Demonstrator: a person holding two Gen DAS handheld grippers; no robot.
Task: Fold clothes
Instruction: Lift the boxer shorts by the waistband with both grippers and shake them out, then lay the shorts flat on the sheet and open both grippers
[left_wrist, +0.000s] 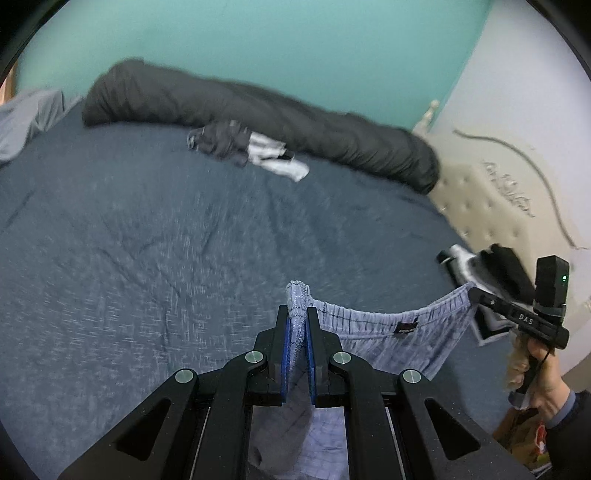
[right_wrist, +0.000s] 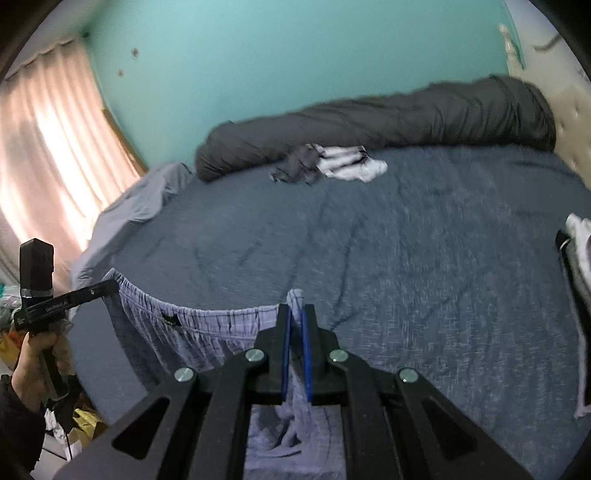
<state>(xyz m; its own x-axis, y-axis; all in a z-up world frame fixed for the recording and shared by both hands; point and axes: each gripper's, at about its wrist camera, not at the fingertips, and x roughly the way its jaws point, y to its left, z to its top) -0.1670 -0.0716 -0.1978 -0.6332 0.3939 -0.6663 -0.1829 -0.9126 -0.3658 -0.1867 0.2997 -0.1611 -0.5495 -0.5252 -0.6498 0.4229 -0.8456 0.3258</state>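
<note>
The pale blue checked boxer shorts (left_wrist: 373, 332) hung by their elastic waistband above the dark blue bed (left_wrist: 147, 240), stretched between the two grippers. The left gripper (left_wrist: 297, 314) was clamped on one waistband end and the right gripper (right_wrist: 295, 314) on the other. Farther off, a small clothes pile (right_wrist: 328, 164) lay against a rolled dark duvet (right_wrist: 388, 114).
</note>
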